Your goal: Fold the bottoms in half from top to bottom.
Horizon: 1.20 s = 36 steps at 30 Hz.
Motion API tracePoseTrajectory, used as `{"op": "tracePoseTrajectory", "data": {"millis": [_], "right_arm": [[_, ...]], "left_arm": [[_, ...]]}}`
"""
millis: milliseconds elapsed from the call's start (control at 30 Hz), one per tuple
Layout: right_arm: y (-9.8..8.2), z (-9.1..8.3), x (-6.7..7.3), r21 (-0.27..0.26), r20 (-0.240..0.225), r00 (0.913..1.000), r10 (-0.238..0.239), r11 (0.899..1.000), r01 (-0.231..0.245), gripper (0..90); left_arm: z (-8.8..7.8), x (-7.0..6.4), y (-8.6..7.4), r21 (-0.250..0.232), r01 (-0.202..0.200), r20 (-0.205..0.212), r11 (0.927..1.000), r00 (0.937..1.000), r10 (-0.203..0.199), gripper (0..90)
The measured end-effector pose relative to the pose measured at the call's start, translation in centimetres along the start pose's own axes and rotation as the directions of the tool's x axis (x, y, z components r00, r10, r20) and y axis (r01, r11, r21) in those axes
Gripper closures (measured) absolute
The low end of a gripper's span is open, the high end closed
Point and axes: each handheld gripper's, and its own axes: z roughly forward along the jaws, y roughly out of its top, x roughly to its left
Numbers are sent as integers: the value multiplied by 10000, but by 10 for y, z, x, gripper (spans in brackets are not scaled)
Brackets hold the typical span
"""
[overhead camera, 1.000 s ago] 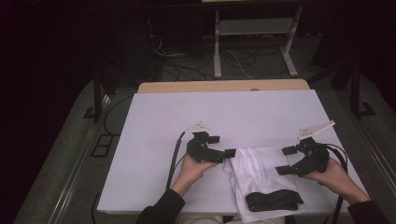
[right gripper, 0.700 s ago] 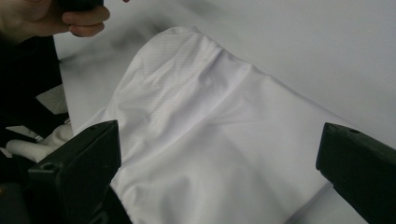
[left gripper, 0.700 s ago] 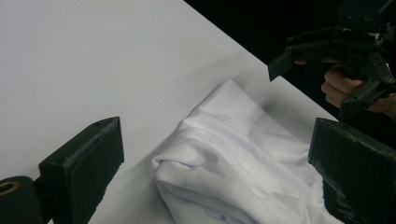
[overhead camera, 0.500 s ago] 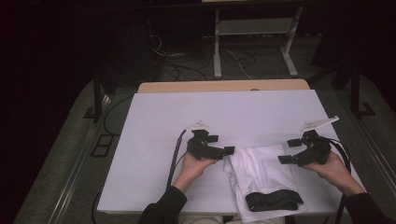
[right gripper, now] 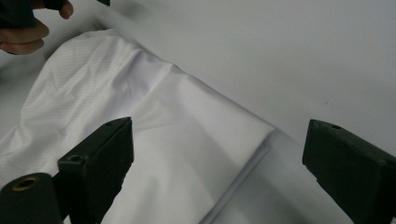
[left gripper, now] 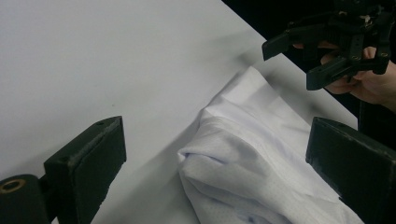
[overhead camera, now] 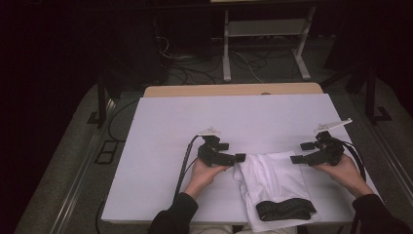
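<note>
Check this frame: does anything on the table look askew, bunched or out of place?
The white garment lies crooked, its black waistband hanging at the table's near edge. The corner by the left tool is bunched into a raised fold; the corner by the right tool lies flat. Nothing looks spilled or damaged.

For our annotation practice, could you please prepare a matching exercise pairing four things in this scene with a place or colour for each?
Things:
1. white garment
2. waistband
3. left gripper
4. right gripper

Descriptions:
A. open, at the garment's far right corner
B. black, across the garment's near end
C. lying folded on the white table, between the two hands
D. open, at the garment's far left corner

Pairs: 1-C, 2-B, 3-D, 4-A
</note>
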Motion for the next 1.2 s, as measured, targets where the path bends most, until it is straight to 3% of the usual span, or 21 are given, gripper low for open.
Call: {"op": "tracePoseTrajectory", "data": {"millis": [300,533,767,967,1200], "right_arm": [[-2,1,-12,-88,130,9996,248,9997,-247,143],[-5,3,-23,-64,103,9991,399,9992,-399,214],[-3,10,-27,25,-86,9994,329,9995,-328,324],[-1,19,-30,375,-292,9992,272,9990,-261,520],[2,23,-27,497,-289,9995,160,9987,-146,786]], "left_arm": [[9,5,-4,426,173,13,9989,9998,-173,68],[15,8,-6,553,575,184,9968,9981,-586,147],[19,11,-8,822,832,569,9931,9945,-880,279],[21,12,-9,1023,976,657,9900,9923,-1046,402],[23,13,-10,1259,960,571,9874,9930,-1038,647]]}}
